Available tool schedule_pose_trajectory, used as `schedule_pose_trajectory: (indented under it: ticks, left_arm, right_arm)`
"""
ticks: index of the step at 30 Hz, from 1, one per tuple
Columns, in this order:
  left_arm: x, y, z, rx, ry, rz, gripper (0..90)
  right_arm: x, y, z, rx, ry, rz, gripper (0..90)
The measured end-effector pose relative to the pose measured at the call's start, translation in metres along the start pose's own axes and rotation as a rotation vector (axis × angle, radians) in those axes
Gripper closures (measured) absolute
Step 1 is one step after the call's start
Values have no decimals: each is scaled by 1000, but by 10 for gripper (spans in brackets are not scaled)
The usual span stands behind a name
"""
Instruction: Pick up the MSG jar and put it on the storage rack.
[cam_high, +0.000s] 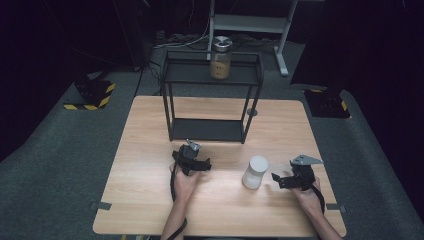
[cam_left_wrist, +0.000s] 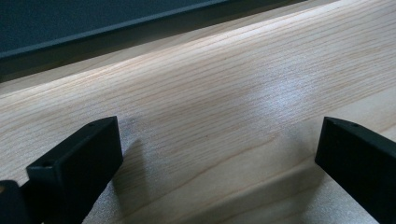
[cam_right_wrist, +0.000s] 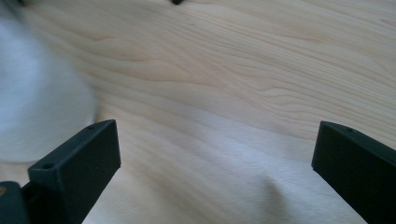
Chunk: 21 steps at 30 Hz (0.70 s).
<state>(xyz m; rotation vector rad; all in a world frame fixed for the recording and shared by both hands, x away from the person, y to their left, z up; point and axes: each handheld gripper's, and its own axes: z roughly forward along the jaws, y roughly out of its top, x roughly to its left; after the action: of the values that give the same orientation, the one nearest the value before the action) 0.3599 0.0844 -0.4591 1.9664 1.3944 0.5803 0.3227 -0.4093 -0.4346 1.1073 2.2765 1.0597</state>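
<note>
A white lidded container (cam_high: 255, 172) stands upright on the wooden table (cam_high: 150, 200), right of centre. It shows as a blurred white shape (cam_right_wrist: 37, 107) at the left of the right gripper view. My right gripper (cam_high: 283, 180) (cam_right_wrist: 217, 140) sits just right of it with jaws wide apart, and only bare wood lies between them. My left gripper (cam_high: 191, 159) (cam_left_wrist: 219, 140) rests low over the table in front of the black rack, open, with nothing between its jaws. A glass jar (cam_high: 220, 58) with a metal lid and tan contents stands on the rack's top shelf.
The black two-tier metal rack (cam_high: 210, 127) stands at the table's back middle. Its lower shelf edge (cam_left_wrist: 93, 32) runs across the top of the left gripper view. Dark carpet surrounds the table, with stands and a grey frame behind.
</note>
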Motion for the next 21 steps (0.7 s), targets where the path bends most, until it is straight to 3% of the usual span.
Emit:
schedule_pose_trajectory:
  ticks: [10,21]
  left_arm:
    - [0,0,0,0,0,0,6]
    - [0,0,0,0,0,0,6]
  right_arm:
    - [26,1,-6,2,110,-102,14]
    - [44,3,-2,-35,170,-134,19]
